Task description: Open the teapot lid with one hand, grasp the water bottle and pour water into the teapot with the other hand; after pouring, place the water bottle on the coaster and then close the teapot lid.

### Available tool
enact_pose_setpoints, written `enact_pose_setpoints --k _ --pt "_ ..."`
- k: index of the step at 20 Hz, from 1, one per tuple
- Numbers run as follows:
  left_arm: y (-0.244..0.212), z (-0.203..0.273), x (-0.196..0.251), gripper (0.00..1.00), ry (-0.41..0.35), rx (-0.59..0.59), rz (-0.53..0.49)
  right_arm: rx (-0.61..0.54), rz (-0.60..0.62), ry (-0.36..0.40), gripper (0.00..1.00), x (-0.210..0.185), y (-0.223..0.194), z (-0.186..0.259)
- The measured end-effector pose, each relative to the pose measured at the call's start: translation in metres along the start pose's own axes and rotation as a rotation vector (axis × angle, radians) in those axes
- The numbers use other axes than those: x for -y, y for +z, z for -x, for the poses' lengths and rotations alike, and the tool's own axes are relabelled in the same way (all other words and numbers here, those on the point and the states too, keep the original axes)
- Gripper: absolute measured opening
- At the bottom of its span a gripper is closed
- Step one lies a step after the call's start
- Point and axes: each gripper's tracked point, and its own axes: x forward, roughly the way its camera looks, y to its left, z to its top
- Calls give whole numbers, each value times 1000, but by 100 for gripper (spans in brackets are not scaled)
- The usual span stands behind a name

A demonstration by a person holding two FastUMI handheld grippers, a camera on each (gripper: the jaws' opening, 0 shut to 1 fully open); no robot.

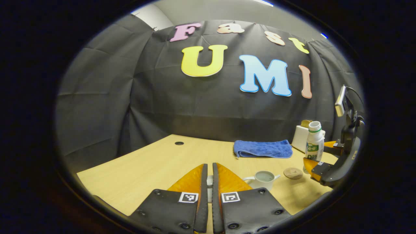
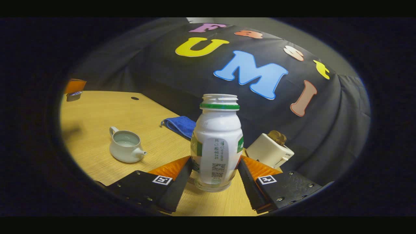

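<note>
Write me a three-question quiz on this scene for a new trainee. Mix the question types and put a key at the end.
1. True or false: the teapot has its lid on.
2. Pick one: the water bottle between the right gripper's fingers is A) capped and upright, B) uncapped and upright, C) lying on its side.
3. Short answer: in the left gripper view, what lies on the table between the teapot and the water bottle?

Key
1. False. The teapot is open, and a small white piece, apparently the lid, sits between the left gripper's fingers.
2. B.
3. The coaster, with nothing on it.
</note>
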Motion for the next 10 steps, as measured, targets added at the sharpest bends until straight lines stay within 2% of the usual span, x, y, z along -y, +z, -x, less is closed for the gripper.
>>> enact_pose_setpoints --k 4,7,10 --pt "-3 -2 22 15 -27 0 -25 -16 -117 23 81 12 -17 -1" --pt "-4 -9 46 16 -74 -1 -23 -23 -207 51 81 11 -23 2" --pt "-5 -23 73 16 -128 -2 -30 -18 -244 53 80 18 -26 4"
